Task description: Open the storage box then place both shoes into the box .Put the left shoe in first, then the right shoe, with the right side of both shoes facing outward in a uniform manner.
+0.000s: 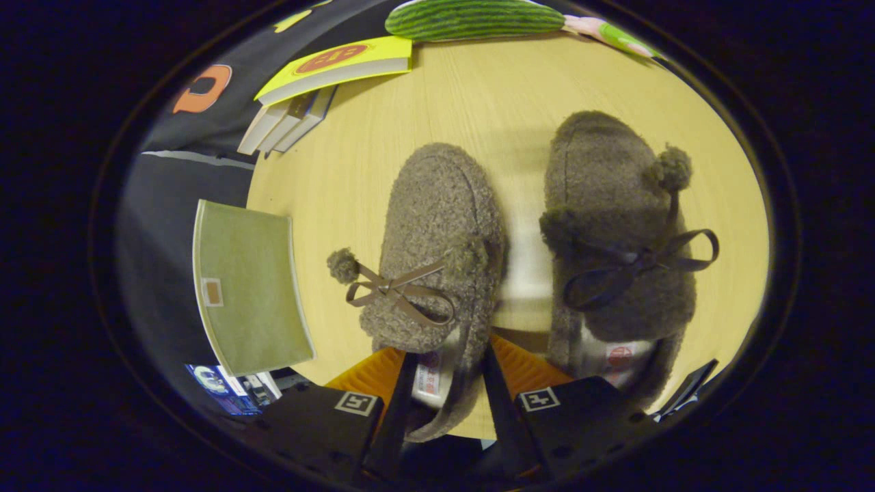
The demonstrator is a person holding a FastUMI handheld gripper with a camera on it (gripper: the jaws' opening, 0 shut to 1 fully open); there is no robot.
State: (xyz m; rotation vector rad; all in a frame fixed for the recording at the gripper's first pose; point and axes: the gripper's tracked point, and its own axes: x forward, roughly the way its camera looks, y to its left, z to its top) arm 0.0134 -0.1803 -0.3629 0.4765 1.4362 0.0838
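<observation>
My fingers [443, 383] straddle the heel of the left shoe [437, 253], spread apart; whether they press it I cannot tell. The right shoe [615, 232] lies just beside it on the pale wooden worktop [478, 116]. Books [321, 89] sit at its far corner, a green folder [246, 287] overhangs its near edge.

A round light-wood table [478, 116] carries several bystander items. At its far edge lies a green striped plush shaped like a cucumber [472, 18], with a pink-and-green soft item [612, 32] just beside one end (type not discernible). Near another edge, a yellow-covered book [338, 66] rests atop a stack of books [287, 123]. Below the table edge, blue printed packaging [229, 389] is visible.
</observation>
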